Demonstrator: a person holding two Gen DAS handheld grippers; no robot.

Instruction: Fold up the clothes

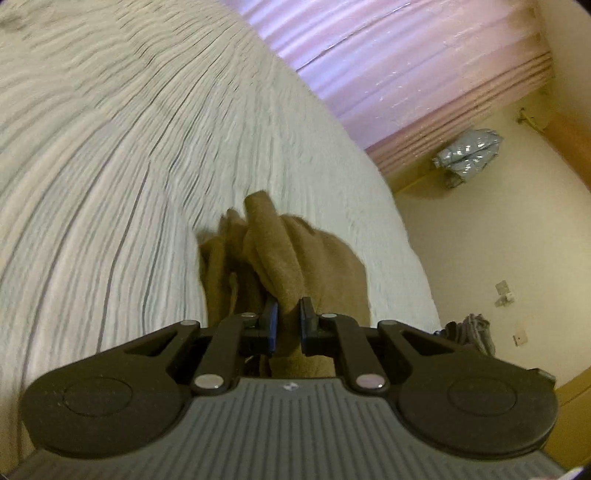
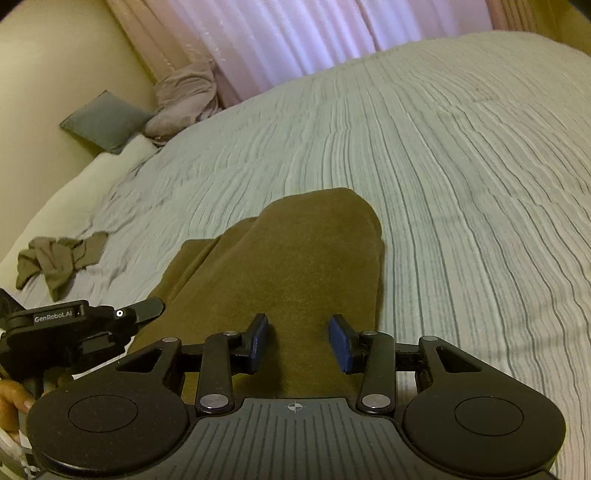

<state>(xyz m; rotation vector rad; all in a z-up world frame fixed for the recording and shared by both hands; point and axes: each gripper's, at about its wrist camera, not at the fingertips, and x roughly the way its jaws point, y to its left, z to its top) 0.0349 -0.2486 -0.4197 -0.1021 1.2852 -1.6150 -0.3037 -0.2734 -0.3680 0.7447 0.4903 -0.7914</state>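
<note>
A brown garment [image 2: 288,266] lies partly folded on the striped bedspread [image 2: 461,166], its rounded fold towards the far side. My right gripper [image 2: 298,341] is open just above the garment's near part, jaws apart and empty. My left gripper [image 1: 289,321] is shut on a bunched fold of the same brown garment [image 1: 284,258], which stands up in front of its jaws. The left gripper [image 2: 74,325] also shows at the left edge of the right wrist view, beside the garment.
A crumpled olive-grey cloth [image 2: 59,262] lies on the bed at the left. A grey cushion [image 2: 107,122] and a beige bundle [image 2: 184,99] sit by the headboard. Pink curtains [image 2: 295,33] hang behind the bed. A silver bag [image 1: 469,151] and a grey heap [image 1: 476,330] lie on the floor.
</note>
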